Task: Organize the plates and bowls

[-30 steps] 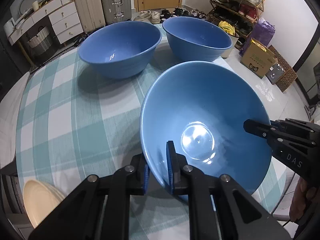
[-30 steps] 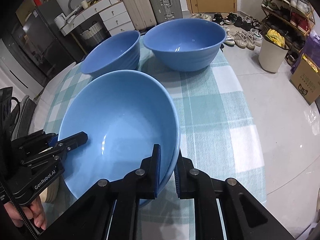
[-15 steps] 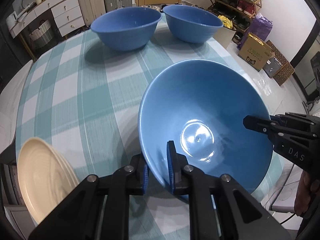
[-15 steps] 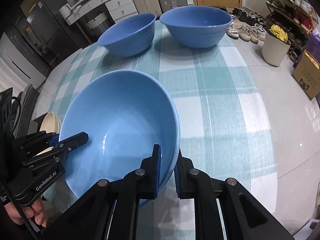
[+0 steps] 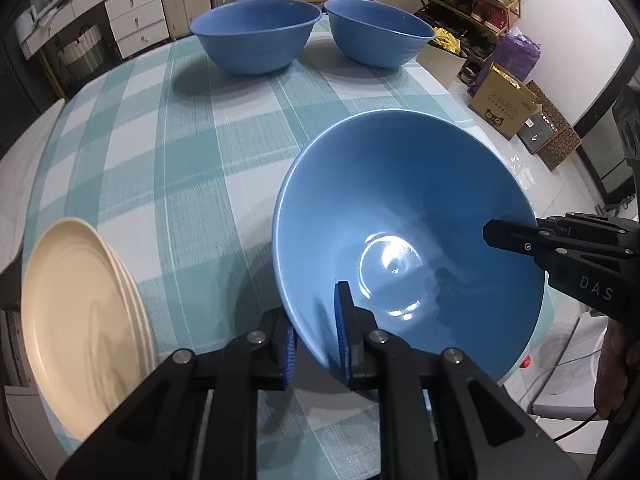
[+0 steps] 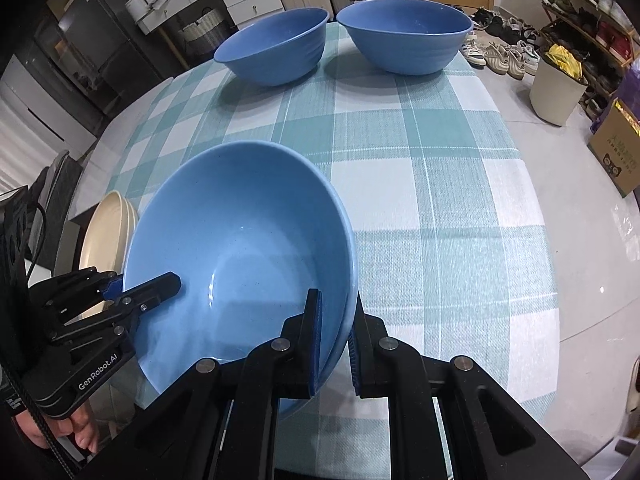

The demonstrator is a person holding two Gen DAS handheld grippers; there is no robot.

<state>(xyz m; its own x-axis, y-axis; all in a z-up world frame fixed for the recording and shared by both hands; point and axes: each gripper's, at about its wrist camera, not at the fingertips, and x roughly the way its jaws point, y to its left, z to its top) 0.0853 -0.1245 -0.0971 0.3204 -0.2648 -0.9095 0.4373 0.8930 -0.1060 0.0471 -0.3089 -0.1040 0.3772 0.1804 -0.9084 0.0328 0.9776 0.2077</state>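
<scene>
A large glossy blue bowl (image 5: 408, 240) hangs tilted over the near edge of the teal checked tablecloth (image 5: 192, 152), with the left gripper (image 5: 316, 332) and right gripper (image 6: 334, 340) each clamped on opposite parts of its rim. It looks rigid, smooth and likely slippery, so two rim grips suit it. Two matching blue bowls (image 5: 256, 36) sit at the far edge; cream plates (image 5: 80, 320) lie near left.

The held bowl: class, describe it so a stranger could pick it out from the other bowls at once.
On the checked table, two blue bowls sit at the far end. The held bowl is at the near edge, tilted, its rim pinched by the left tongs and right tongs.
</scene>
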